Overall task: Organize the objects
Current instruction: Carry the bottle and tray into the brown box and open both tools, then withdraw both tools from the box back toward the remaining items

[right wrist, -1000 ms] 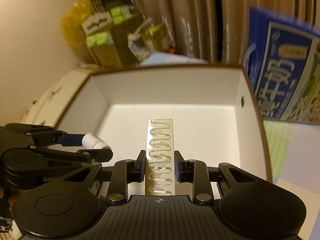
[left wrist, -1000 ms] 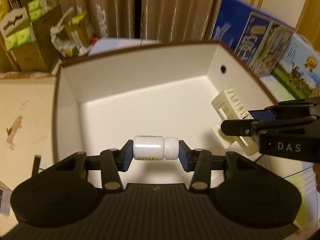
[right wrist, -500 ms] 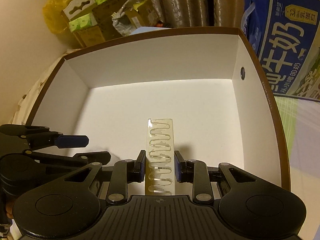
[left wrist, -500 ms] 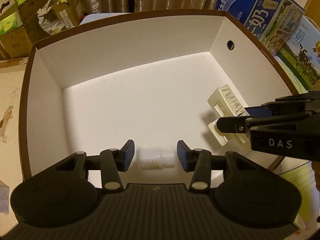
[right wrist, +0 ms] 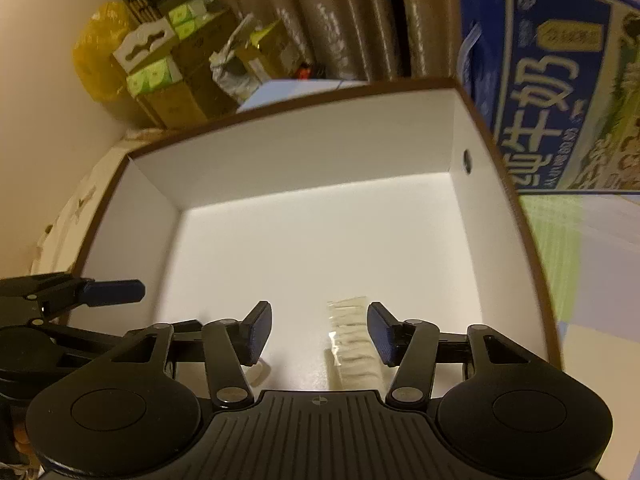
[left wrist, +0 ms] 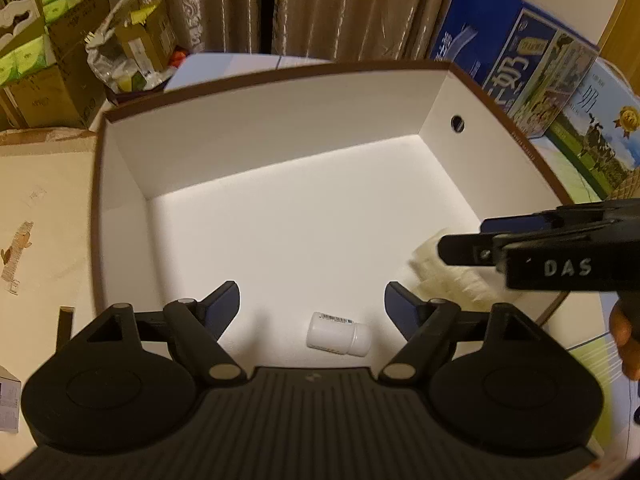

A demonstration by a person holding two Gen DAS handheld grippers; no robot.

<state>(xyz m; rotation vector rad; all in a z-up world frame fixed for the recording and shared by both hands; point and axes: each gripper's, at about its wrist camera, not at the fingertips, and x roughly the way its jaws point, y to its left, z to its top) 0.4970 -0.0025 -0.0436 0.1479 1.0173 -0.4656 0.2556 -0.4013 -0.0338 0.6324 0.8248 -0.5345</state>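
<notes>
The left gripper (left wrist: 312, 300) is spread wide with nothing between its fingers, and the small white bottle (left wrist: 338, 333) is seen lying on its side, released, on the white floor of the brown-rimmed box (left wrist: 280, 160) near the front edge. The right gripper (right wrist: 320, 330) is likewise parted and empty, with the pale comb-like plastic piece (right wrist: 354, 344) lying free between its fingers, blurred and partly cut off by the gripper body. Most of the box floor beyond both items is left bare up to the far wall.

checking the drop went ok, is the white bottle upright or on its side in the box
On its side. The white bottle lies flat on the box floor, cap pointing right, between the open left gripper fingers, touching neither.
</notes>
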